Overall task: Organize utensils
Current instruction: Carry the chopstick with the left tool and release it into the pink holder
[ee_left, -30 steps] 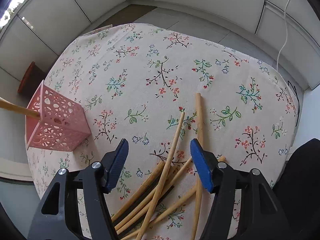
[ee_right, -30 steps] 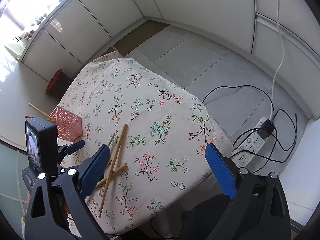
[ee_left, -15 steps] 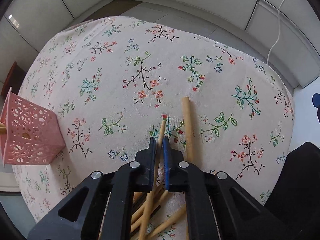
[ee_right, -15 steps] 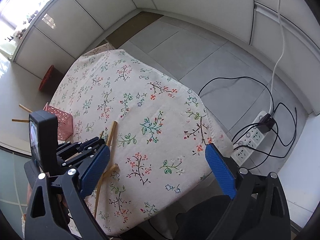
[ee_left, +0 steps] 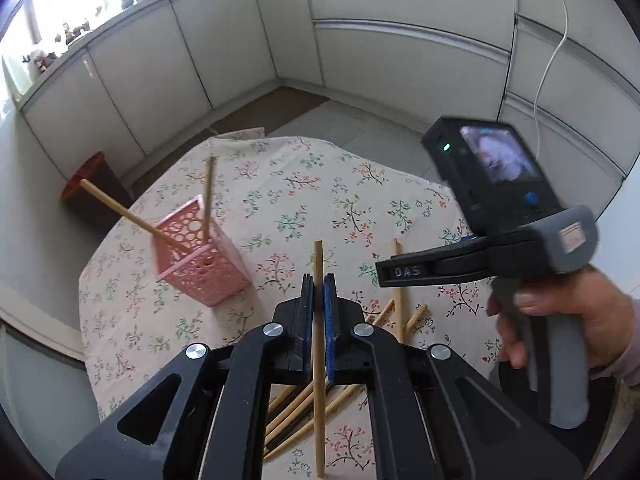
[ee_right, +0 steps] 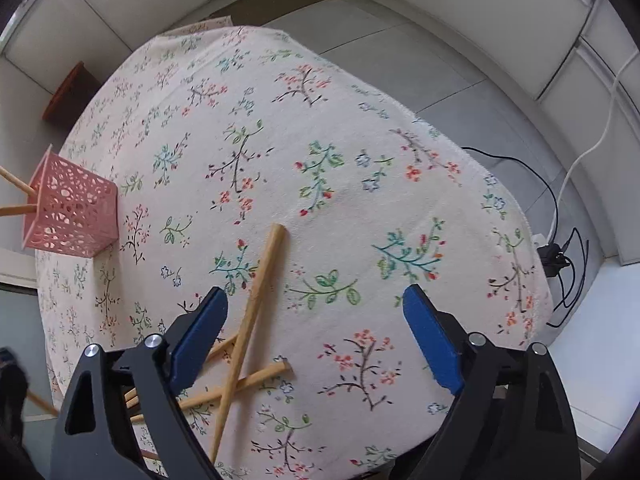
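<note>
My left gripper (ee_left: pixel 318 294) is shut on a wooden chopstick (ee_left: pixel 318 264) and holds it lifted above the floral tablecloth (ee_left: pixel 288 200). A pink perforated holder (ee_left: pixel 200 258) stands to the left with two chopsticks (ee_left: pixel 132 216) leaning in it. A pile of loose chopsticks (ee_left: pixel 394 312) lies on the cloth below and to the right. My right gripper (ee_right: pixel 316 332) is open and empty over the cloth, just right of a long chopstick (ee_right: pixel 250 320) of that pile. The holder also shows at the left of the right wrist view (ee_right: pixel 72 208).
The right hand-held gripper body (ee_left: pixel 500 208) hangs over the table's right side. A power strip and black cables (ee_right: pixel 560 256) lie on the floor past the table's right edge. A reddish-brown bin (ee_left: pixel 92 184) stands on the floor behind the holder.
My left gripper closed on a chopstick from the pile and lifted it off the cloth. My right gripper came down close over the table and the pile.
</note>
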Action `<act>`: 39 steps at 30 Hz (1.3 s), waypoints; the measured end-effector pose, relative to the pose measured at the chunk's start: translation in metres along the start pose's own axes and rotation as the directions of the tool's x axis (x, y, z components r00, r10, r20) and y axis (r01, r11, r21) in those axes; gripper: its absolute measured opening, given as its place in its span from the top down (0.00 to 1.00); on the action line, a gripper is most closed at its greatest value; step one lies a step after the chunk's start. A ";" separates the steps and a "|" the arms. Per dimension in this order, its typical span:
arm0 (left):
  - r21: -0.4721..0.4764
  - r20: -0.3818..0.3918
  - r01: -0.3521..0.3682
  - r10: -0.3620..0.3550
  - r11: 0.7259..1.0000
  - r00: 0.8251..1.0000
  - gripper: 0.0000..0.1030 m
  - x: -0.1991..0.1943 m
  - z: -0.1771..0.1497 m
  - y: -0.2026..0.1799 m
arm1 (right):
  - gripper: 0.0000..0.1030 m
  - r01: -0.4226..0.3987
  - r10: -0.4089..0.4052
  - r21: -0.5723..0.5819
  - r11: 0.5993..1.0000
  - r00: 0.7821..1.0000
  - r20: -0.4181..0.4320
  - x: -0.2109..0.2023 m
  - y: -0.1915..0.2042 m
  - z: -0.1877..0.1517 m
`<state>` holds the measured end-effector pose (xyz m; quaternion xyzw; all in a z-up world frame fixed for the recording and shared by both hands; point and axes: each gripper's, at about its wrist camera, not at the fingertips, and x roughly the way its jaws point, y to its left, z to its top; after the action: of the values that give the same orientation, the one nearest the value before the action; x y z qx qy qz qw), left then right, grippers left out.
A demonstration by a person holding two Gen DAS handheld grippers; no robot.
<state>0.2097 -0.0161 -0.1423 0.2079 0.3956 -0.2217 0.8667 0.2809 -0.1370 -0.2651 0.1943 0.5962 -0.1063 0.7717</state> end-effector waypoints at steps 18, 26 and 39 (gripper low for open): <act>-0.224 0.236 -0.002 0.056 0.975 0.970 0.96 -0.101 -0.014 0.060 | 0.92 -0.183 0.179 0.018 0.983 0.973 0.144 -0.075 0.004 -0.015; -0.349 0.349 0.056 0.074 0.935 0.934 0.96 -0.130 -0.006 0.092 | 0.92 -0.325 0.327 -0.061 0.944 0.889 0.319 -0.176 -0.004 -0.017; -0.500 0.432 0.052 0.197 0.865 0.880 0.96 -0.156 0.029 0.126 | 0.92 -0.388 0.439 -0.212 0.897 0.722 0.536 -0.312 0.016 0.027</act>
<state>0.2046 0.1054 0.0193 -0.0669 0.2091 -0.1222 0.9679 0.2277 -0.1549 0.0439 0.2484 0.2830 0.0407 0.9255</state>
